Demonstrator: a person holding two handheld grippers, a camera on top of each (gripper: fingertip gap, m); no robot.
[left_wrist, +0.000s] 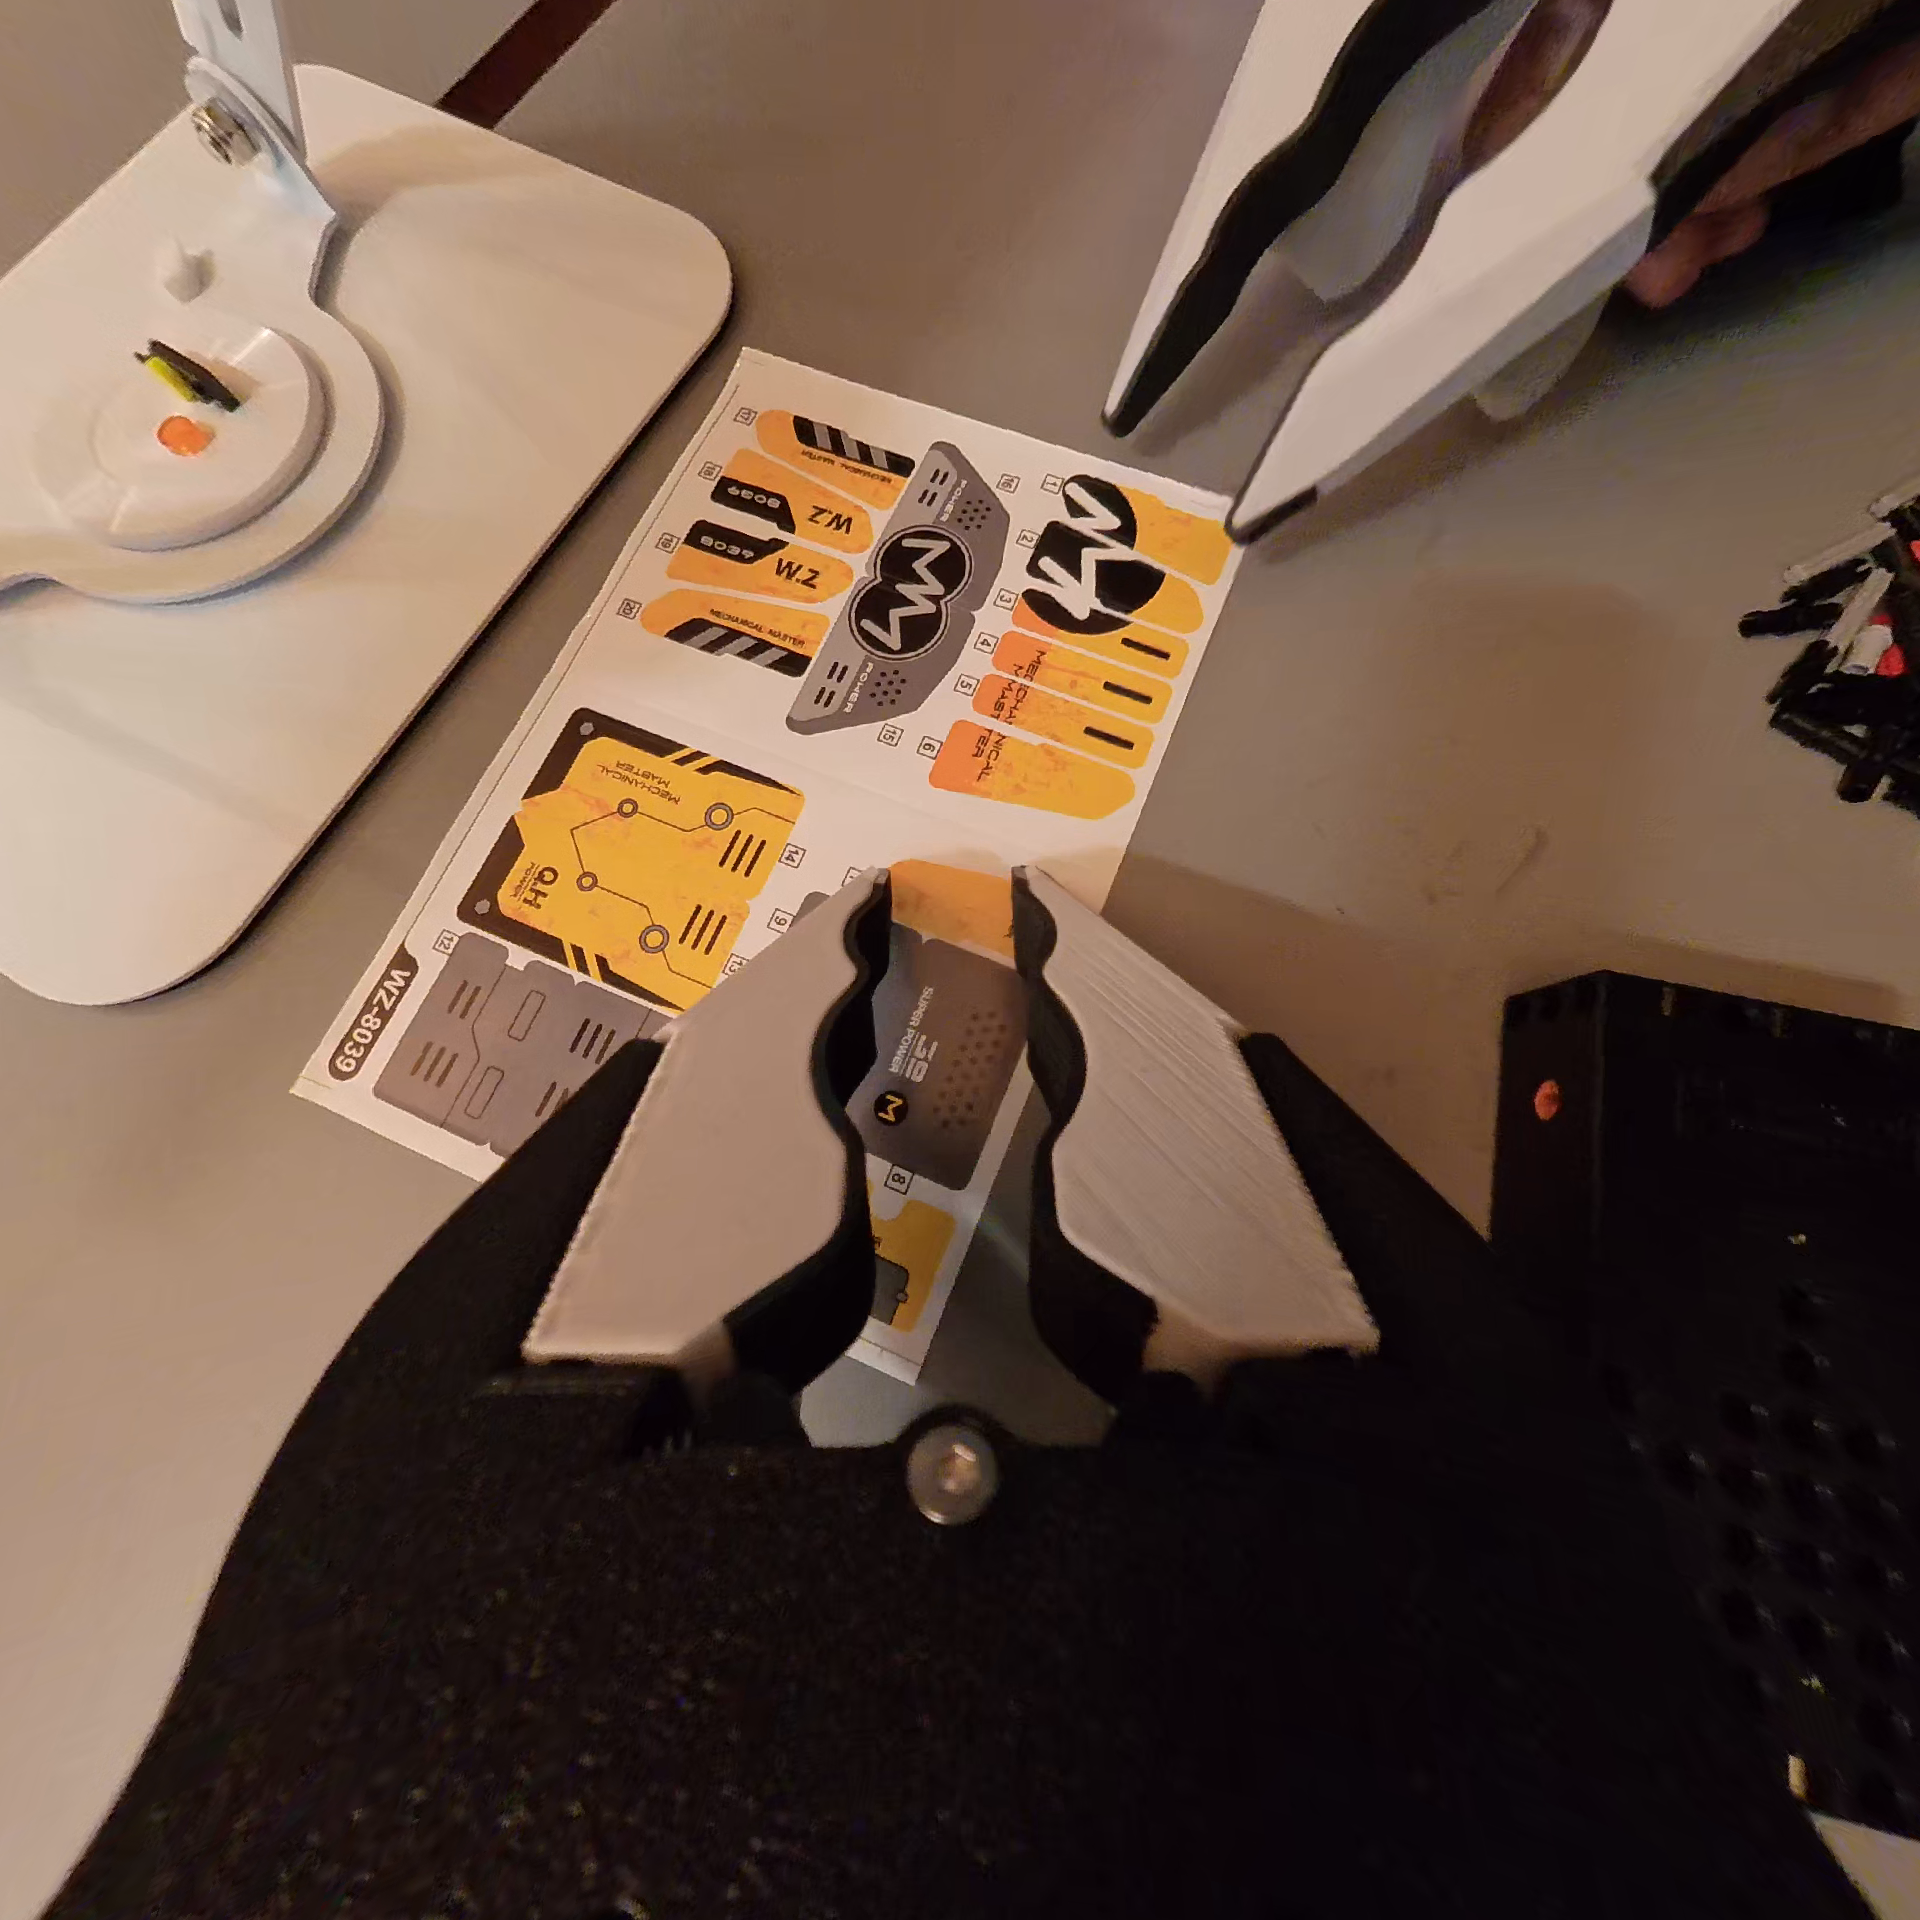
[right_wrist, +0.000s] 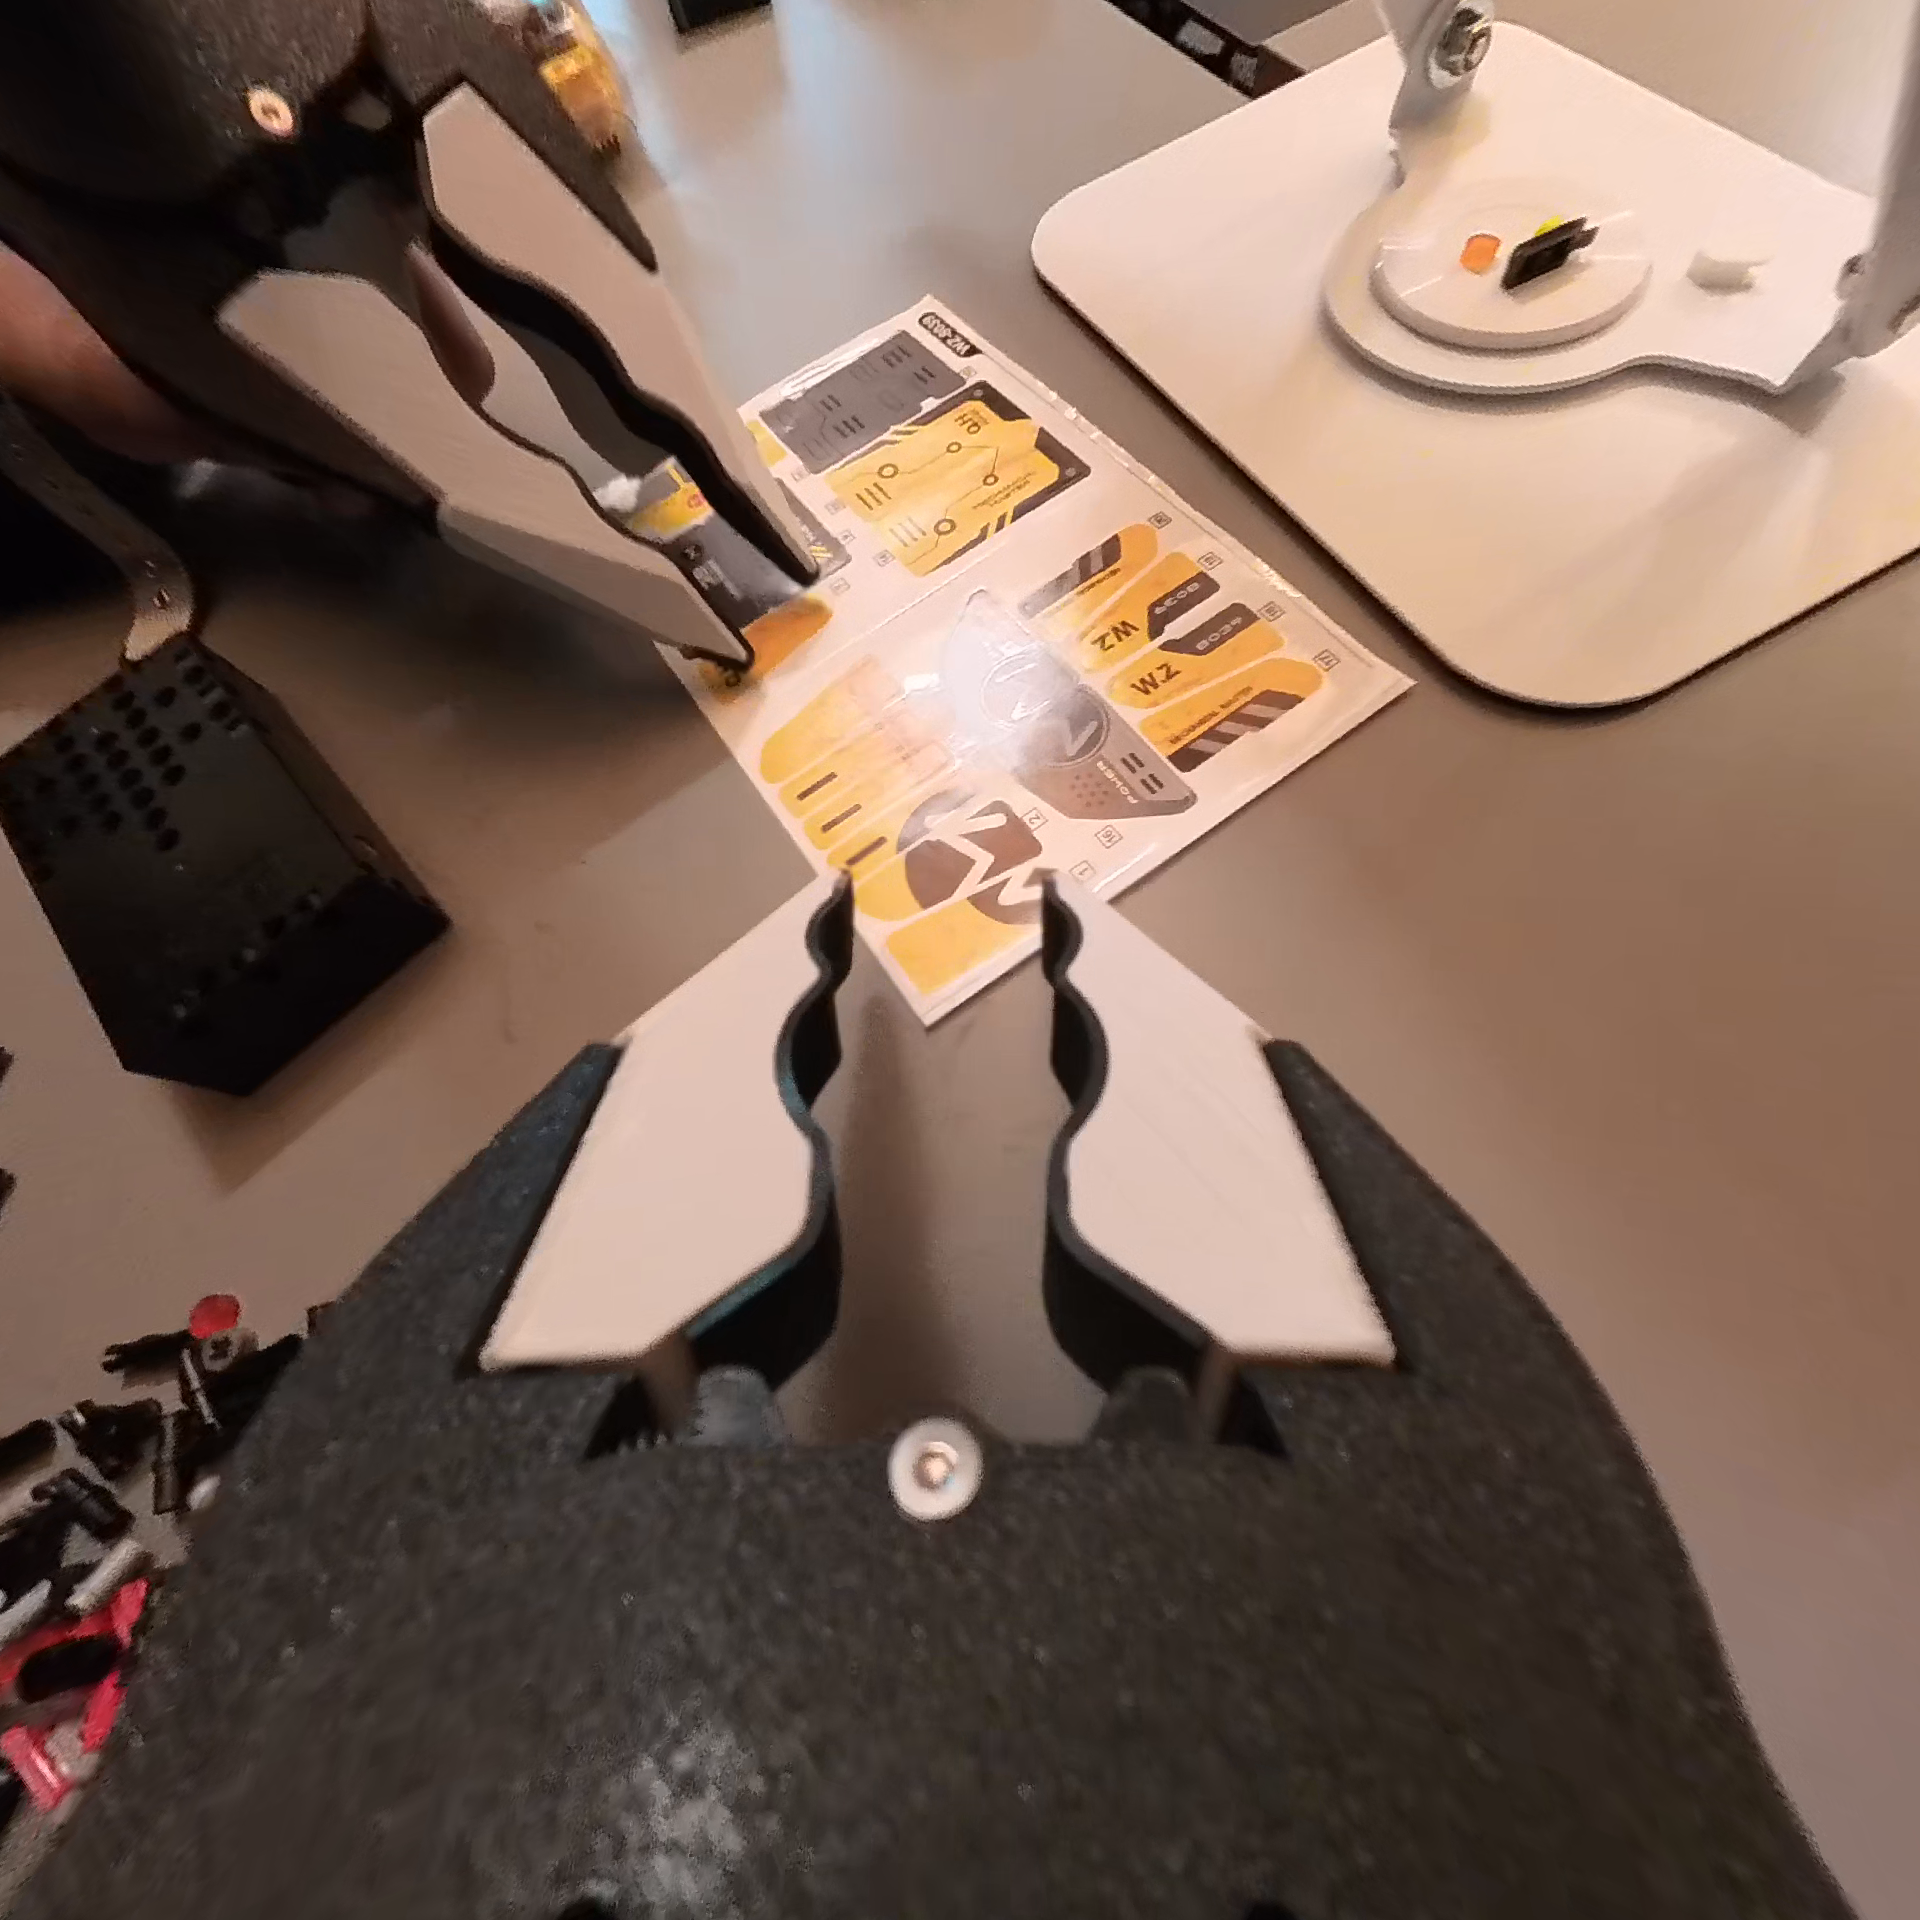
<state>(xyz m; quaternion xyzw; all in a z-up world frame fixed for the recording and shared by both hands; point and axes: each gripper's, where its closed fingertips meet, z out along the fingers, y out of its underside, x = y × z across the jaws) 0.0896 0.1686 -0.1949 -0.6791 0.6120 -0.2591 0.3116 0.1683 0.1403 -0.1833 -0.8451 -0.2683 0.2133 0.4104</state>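
Yellow-grey sticker sheet (left_wrist: 831, 748) flat on grey table (left_wrist: 1351, 935). Left wrist view: your left gripper (left_wrist: 951, 883) over sheet's near edge, jaws apart, nothing held; white lamp base (left_wrist: 468, 416) left of sheet.

Right wrist view: your right gripper (right_wrist: 948, 883) at sheet's (right_wrist: 1039, 665) corner, jaws apart; black perforated box (right_wrist: 208, 883) left of sheet.

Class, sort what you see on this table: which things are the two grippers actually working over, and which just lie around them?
Being worked over:
- sticker sheet
- left gripper, jaws open, tips over the sheet's near edge
- right gripper, jaws open, tips at the sheet's corner

Lying about:
- white stand base with small orange and black bits
- black perforated box
- pile of small black and red parts
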